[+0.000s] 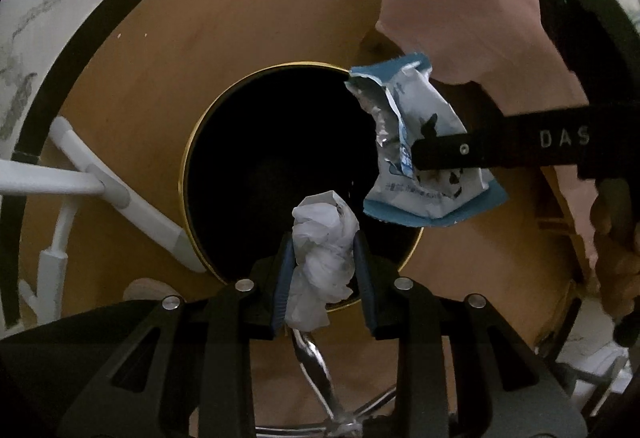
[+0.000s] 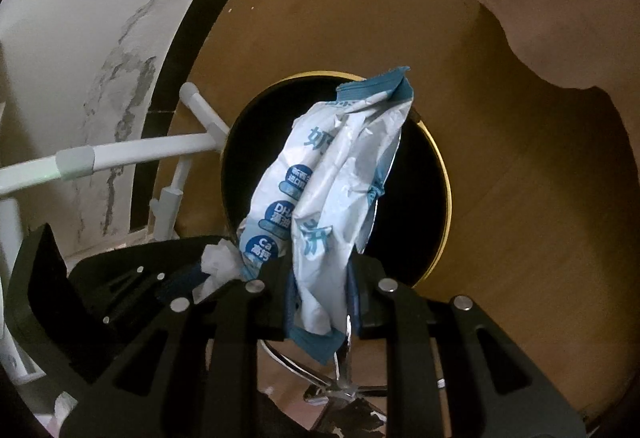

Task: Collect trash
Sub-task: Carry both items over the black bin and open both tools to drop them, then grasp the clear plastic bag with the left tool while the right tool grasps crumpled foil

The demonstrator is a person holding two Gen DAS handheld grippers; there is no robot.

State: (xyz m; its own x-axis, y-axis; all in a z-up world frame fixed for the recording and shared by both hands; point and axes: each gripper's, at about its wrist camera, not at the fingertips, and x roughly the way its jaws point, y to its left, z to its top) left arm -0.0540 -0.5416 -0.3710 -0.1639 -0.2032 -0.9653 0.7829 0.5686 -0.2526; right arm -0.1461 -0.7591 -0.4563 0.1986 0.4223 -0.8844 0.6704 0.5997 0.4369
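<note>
Left gripper (image 1: 324, 270) clamps tissue (image 1: 322, 258), right gripper (image 2: 320, 294) clamps wrapper (image 2: 332, 190); both above bin (image 1: 192, 166). Wrapper overhangs rim, may fall outside.

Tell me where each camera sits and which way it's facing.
Left wrist: sits on the left gripper, looking down its fingers, shut on a crumpled tissue, into a black bin; the right gripper with the blue wrapper and a hand show.
Right wrist: sits on the right gripper, clamping the wrapper, facing the bin; the left gripper shows.
Shared: bin, wrapper, tissue, both grippers.
</note>
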